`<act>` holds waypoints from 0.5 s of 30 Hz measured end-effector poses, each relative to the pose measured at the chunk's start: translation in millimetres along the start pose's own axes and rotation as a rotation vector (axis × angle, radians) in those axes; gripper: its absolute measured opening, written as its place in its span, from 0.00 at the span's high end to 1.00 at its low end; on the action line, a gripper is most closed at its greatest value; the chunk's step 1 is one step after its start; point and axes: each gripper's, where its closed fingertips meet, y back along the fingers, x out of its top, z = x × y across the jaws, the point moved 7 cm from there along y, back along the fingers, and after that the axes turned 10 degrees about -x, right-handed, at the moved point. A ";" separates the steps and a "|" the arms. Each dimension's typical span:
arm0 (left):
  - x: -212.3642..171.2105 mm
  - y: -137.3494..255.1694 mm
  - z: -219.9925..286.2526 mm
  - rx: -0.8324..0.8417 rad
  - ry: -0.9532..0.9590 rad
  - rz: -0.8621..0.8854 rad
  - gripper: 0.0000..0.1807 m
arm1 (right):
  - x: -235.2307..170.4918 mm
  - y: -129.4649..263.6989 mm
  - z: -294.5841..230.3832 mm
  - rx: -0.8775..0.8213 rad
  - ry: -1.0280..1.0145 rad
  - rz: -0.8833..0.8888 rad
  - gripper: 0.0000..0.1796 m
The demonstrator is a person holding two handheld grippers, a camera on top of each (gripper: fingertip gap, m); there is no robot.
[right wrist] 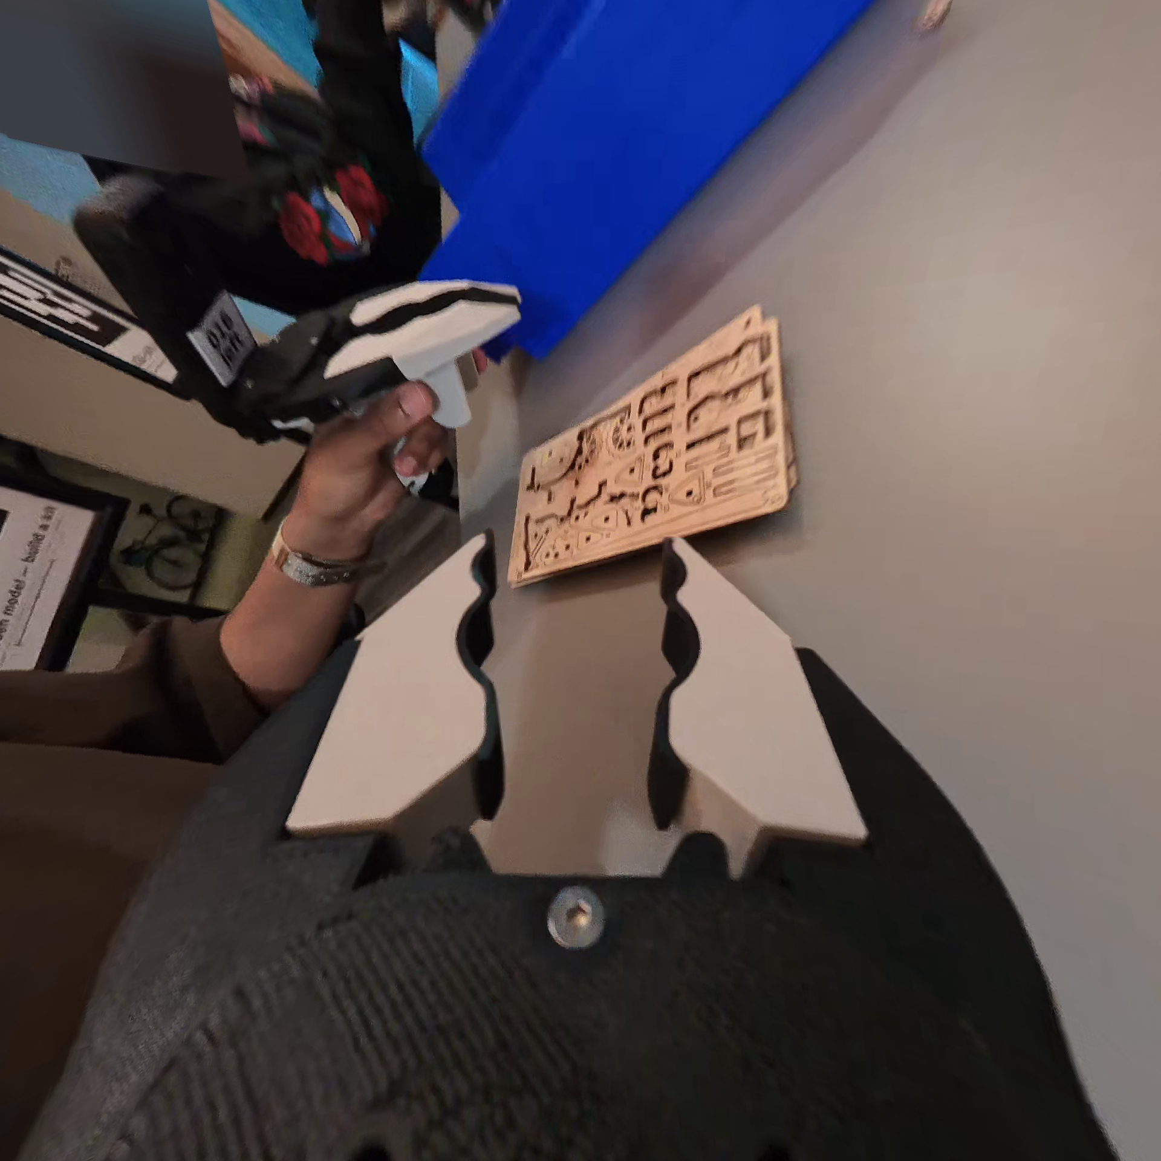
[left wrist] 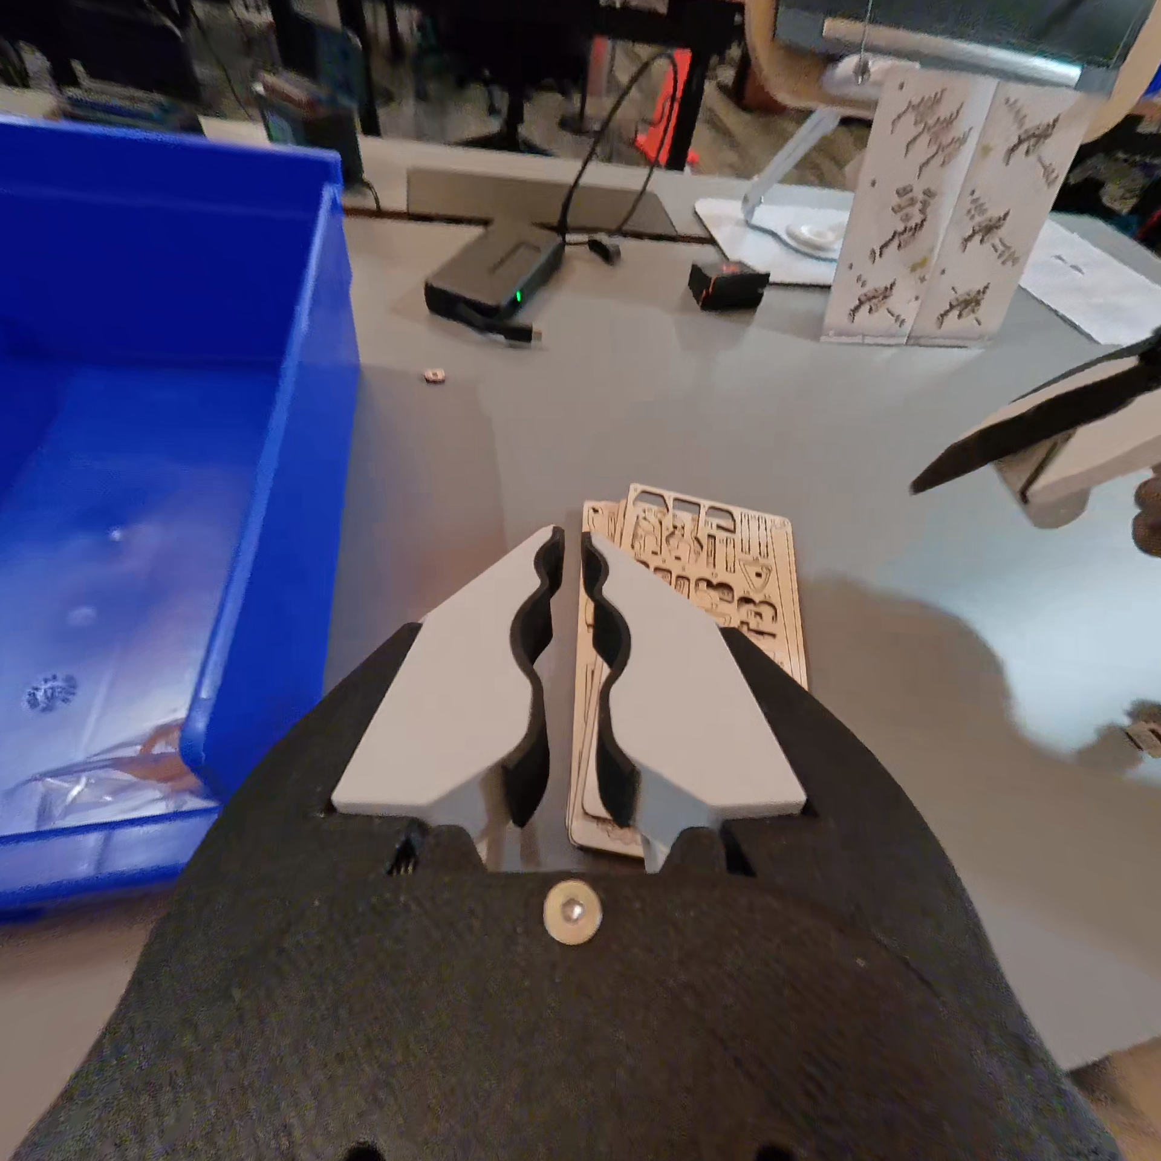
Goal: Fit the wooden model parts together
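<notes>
left: blue bin [left wrist: 157,502] blocks | right: open grey table [left wrist: 879,691] | ahead: wooden sheets [left wrist: 722,597]

The left wrist view looks forward and down along its own claw [left wrist: 572,546] from close above the grey worktop [left wrist: 691,408], upright and facing the far edge. The right wrist view sits behind its claw [right wrist: 578,553], rolled hard sideways so the worktop [right wrist: 942,377] rises like a wall, and faces across it. Both views share the stack of wooden sheets [left wrist: 741,565] [right wrist: 659,452] and the blue bin [left wrist: 157,440] [right wrist: 597,157]; each also catches the other claw farther off.
</notes>
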 end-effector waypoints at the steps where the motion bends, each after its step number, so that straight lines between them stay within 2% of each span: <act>1: 2.5 -0.3 -0.8 -0.001 0.006 0.022 0.99 | 5.5 7.1 0.4 -0.023 0.027 0.049 0.77; 2: 4.6 -1.4 -1.5 -0.010 0.023 0.042 0.99 | 10.6 12.2 0.9 -0.067 0.070 0.099 0.82; 7: 16.3 -8.0 -8.5 -0.034 0.070 0.117 1.00 | 46.2 3.1 -10.3 -0.307 0.426 0.227 0.88; 9: 21.1 -12.0 -10.6 -0.039 0.047 0.111 1.00 | 64.8 -20.1 -15.7 -0.393 0.657 0.228 0.86; 11: 27.9 -14.5 -10.9 -0.095 0.080 0.124 1.00 | 84.1 -50.7 -11.2 -0.470 0.815 0.222 0.81; 13: 35.2 -15.2 -13.4 -0.150 0.127 0.138 1.00 | 101.3 -83.8 5.6 -0.463 0.820 0.162 0.75; 14: 38.1 -14.8 -15.4 -0.162 0.136 0.142 1.00 | 109.8 -98.5 17.9 -0.471 0.800 0.118 0.78; 15: 40.3 -14.0 -17.9 -0.162 0.138 0.146 1.00 | 118.1 -111.1 30.1 -0.483 0.799 0.075 0.84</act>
